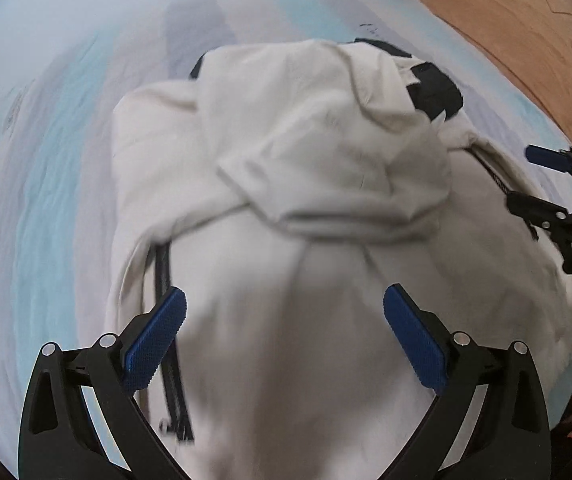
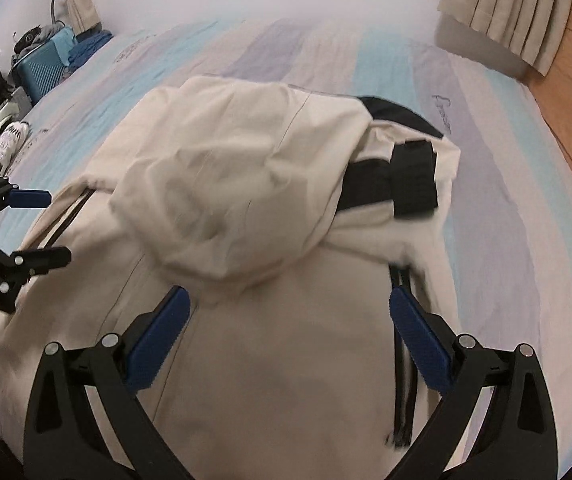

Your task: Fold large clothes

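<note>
On bedsheet [image 2: 486, 128] (script unreadable): jacket [image 2: 286, 340].

striped sheet [image 2: 506, 208]; curtains [image 2: 502, 12]; teal suitcase [image 2: 44, 66]

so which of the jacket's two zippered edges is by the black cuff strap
The edge by the right hand-held gripper: on the cream hooded jacket, its zipper runs just below the black cuff strap.

Left gripper [image 1: 284, 336] and right gripper [image 2: 288, 338] jaws spread wide
</note>
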A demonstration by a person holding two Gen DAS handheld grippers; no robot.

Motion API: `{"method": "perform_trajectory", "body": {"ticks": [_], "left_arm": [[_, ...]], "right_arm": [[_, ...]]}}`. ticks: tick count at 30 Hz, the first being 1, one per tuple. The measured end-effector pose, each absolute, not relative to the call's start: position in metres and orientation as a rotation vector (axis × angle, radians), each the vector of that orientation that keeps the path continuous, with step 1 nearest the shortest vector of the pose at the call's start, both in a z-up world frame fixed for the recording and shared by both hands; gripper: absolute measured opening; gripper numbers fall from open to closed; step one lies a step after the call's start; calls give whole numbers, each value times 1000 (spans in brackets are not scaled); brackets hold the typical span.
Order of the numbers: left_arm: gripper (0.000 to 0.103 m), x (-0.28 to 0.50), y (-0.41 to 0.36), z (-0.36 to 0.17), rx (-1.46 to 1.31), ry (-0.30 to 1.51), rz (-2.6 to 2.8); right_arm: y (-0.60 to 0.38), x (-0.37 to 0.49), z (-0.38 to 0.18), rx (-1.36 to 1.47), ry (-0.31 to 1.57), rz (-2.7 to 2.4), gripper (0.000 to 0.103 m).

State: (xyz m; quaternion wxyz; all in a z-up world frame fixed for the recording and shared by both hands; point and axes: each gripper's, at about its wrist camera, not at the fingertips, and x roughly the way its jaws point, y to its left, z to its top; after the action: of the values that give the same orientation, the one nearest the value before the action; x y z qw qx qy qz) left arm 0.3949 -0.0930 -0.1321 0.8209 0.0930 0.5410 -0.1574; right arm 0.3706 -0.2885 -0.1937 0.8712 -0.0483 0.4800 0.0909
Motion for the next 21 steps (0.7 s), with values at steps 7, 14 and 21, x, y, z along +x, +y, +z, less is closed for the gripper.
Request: {"method": "perform_trajectory", "body": {"ticks": [7,14,21], "left_arm": [[97,346,-63,-123,187,1159,-329],[97,282,-38,-127,187,1193,-302],[96,228,-6,-141,52,1242,-189]], "right_arm": [[-295,293,-177,-115,1044,79,96],[-327,227,-197,-93,1136,9,96],[-350,205,-207,-102,1162,9,96]]}}
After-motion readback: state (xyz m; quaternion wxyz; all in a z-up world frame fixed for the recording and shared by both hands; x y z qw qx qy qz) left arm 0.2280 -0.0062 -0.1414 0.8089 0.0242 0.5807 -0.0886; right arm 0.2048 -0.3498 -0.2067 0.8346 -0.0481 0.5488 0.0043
